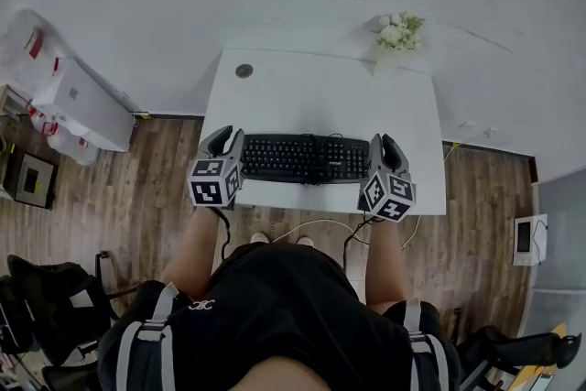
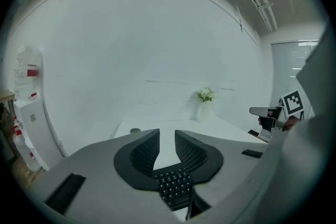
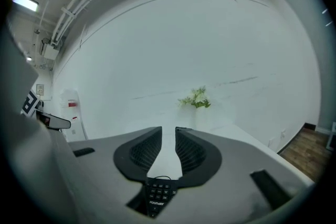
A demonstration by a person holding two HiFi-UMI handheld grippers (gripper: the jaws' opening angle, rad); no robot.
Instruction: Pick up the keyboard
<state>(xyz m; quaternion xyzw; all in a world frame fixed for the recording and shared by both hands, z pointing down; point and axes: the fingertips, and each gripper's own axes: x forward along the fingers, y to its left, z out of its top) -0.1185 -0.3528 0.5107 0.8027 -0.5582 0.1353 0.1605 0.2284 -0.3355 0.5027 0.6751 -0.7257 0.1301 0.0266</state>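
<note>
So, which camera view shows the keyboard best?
The head view: the whole keyboard lies on the table, seen from above. The left gripper view shows only some keys below its jaws; the right gripper view, only one end.

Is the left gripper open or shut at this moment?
Open. The left gripper has its jaws apart; the white table shows through the gap.

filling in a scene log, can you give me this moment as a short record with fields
surface: white desk
target: black keyboard, lying flat near the desk's front edge
left gripper: at the keyboard's left end, fingers apart
right gripper: at the keyboard's right end, fingers apart
other items: white flowers at the far right corner; small round disc at the far left
task state: keyboard not yet lifted
</note>
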